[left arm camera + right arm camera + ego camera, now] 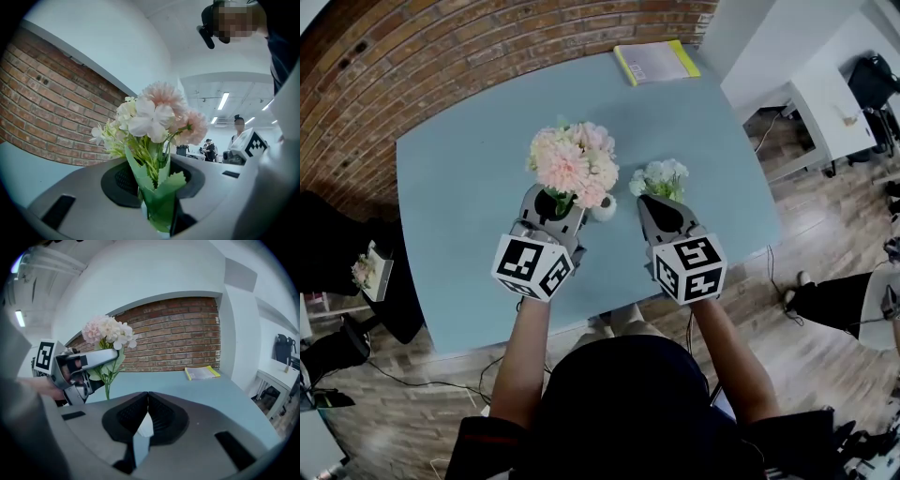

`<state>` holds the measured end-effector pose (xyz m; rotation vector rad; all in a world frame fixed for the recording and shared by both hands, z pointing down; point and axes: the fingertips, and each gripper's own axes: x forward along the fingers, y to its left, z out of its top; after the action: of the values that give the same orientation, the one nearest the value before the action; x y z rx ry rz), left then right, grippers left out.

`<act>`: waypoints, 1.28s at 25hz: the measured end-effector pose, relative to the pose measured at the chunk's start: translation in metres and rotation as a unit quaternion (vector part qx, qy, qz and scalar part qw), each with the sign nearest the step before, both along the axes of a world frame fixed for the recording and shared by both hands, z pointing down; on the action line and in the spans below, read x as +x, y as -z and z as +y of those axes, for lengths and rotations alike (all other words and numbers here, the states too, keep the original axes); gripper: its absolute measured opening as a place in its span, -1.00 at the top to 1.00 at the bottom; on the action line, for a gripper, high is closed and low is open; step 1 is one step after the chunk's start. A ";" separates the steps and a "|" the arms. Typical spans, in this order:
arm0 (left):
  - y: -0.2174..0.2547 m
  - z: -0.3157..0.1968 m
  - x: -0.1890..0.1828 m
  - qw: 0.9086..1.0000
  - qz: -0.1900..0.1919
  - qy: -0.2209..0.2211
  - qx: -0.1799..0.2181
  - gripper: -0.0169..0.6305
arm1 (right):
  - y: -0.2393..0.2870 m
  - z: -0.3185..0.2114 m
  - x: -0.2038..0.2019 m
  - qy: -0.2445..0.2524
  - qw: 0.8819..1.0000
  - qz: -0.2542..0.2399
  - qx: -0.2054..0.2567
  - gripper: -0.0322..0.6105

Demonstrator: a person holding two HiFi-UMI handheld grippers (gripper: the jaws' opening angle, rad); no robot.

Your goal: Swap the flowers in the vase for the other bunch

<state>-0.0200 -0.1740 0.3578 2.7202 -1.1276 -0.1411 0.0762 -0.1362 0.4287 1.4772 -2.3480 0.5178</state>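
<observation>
Stems of pink bunch (154, 117), clamped between left gripper (153, 190) fingers (93, 199)

The left grey two-jaw gripper (551, 202) is positioned just left of the small white round vase (603, 208). It points level, with its jaws clamped on the green-wrapped stems of the pink-and-white flower bunch (157, 140). The right grey two-jaw gripper (652, 204) is positioned just right of that vase. It tilts downward, jaws closed tip to tip. The bare left forearm (522, 361) and bare right forearm (733, 354) extend towards the vase.
</observation>
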 end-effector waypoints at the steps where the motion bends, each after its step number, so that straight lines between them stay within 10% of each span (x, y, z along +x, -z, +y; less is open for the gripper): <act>1: 0.001 0.000 0.003 1.000 0.003 -0.002 0.002 0.54 | 0.000 0.000 0.002 -0.001 1.000 0.000 0.000 0.86; 32: 0.019 -0.034 0.059 0.999 0.025 -0.028 0.036 0.57 | -0.011 -0.029 0.038 -0.012 1.000 -0.004 -0.012 0.86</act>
<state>0.0390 -0.2081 0.3384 2.7907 -1.0515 -0.2445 0.1140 -0.1655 0.4402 1.4977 -2.3249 0.5576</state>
